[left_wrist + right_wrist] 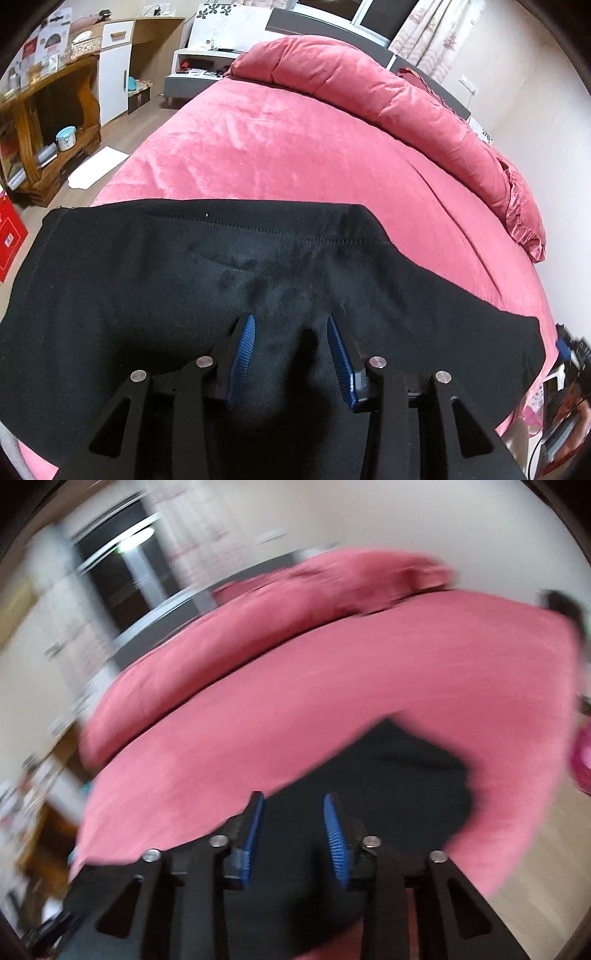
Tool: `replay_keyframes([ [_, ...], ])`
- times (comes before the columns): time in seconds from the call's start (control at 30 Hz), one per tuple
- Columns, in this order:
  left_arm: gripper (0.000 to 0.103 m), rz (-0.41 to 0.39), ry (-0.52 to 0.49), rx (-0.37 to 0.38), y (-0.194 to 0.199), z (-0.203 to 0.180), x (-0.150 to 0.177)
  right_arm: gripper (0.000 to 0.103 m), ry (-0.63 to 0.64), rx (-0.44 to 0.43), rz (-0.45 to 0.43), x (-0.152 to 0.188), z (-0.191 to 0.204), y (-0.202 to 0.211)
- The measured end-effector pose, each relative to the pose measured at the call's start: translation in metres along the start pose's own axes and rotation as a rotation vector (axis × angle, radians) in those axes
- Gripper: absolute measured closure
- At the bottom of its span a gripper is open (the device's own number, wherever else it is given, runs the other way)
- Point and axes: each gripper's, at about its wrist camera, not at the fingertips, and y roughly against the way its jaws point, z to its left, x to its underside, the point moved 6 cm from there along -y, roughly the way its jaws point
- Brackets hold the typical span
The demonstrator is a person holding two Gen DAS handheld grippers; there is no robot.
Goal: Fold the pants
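Both tongs are hanging apart and gripping nothing, left tongs (291, 319) and right tongs (293, 797) over the black pants (155, 280) lying on the pink bed (295, 155), so the loose fold is risking springing open.

right view motion-blurred, pants (388, 775) edges smeared — indistinct

Blurred view: right claw (293, 805) parted, apparently empty, above black pants (399, 775).
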Motion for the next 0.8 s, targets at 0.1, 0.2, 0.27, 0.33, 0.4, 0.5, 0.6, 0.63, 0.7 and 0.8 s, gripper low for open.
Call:
replay_keyframes([
  [0.1, 0.061, 0.007, -0.016, -0.018, -0.003, 0.000, 0.000, 0.064, 0.092, -0.180, 0.126, 0.024, 0.073, -0.035],
  [0.2, 0.061, 0.008, -0.031, -0.021, 0.001, 0.002, 0.000, 0.064, 0.201, -0.359, 0.266, 0.054, 0.154, -0.070],
  [0.27, 0.061, 0.006, -0.036, -0.022, 0.002, 0.003, -0.001, 0.064, 0.269, -0.473, 0.356, 0.072, 0.208, -0.089],
  [0.33, 0.061, 0.003, -0.039, -0.025, 0.003, 0.007, -0.006, 0.063, 0.354, -0.554, 0.415, 0.084, 0.260, -0.108],
  [0.4, 0.061, 0.008, -0.044, -0.038, 0.002, 0.011, -0.010, 0.060, 0.413, -0.615, 0.466, 0.093, 0.300, -0.124],
  [0.5, 0.061, 0.005, -0.040, -0.056, 0.000, 0.019, -0.018, 0.059, 0.448, -0.655, 0.572, 0.112, 0.341, -0.156],
  [0.6, 0.061, 0.003, -0.025, -0.067, -0.003, 0.032, -0.025, 0.059, 0.436, -0.660, 0.698, 0.126, 0.357, -0.194],
  [0.63, 0.061, 0.005, -0.020, -0.069, -0.004, 0.035, -0.027, 0.058, 0.433, -0.670, 0.732, 0.132, 0.358, -0.202],
  [0.7, 0.061, 0.011, -0.006, -0.068, -0.009, 0.041, -0.029, 0.058, 0.429, -0.731, 0.815, 0.152, 0.362, -0.209],
  [0.8, 0.061, 0.016, 0.001, -0.071, -0.017, 0.046, -0.033, 0.095, 0.490, -0.705, 0.789, 0.167, 0.371, -0.221],
])
